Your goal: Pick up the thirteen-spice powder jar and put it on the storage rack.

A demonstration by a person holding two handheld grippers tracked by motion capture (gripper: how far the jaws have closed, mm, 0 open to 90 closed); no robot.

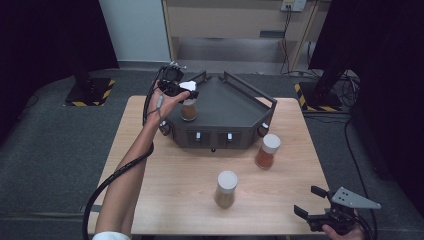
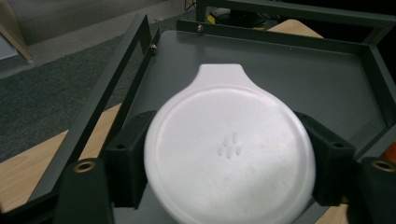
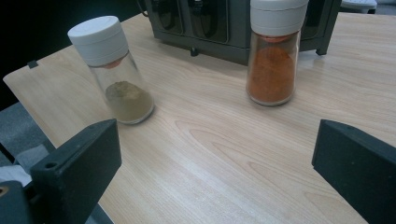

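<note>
A spice jar with brown powder stands on the left part of a dark grey rack. My left gripper is shut on its white lid, one black jaw on each side, seen from above in the left gripper view. A jar of orange powder stands on the table just in front of the rack's right end. A jar of tan powder stands nearer the front. My right gripper is open above the table's front right corner, facing the tan jar and the orange jar.
The rack has raised rails along its back and sides and knobs on its front face. The wooden table has bare room at front left. A cable trails along the left forearm. Grey floor surrounds the table.
</note>
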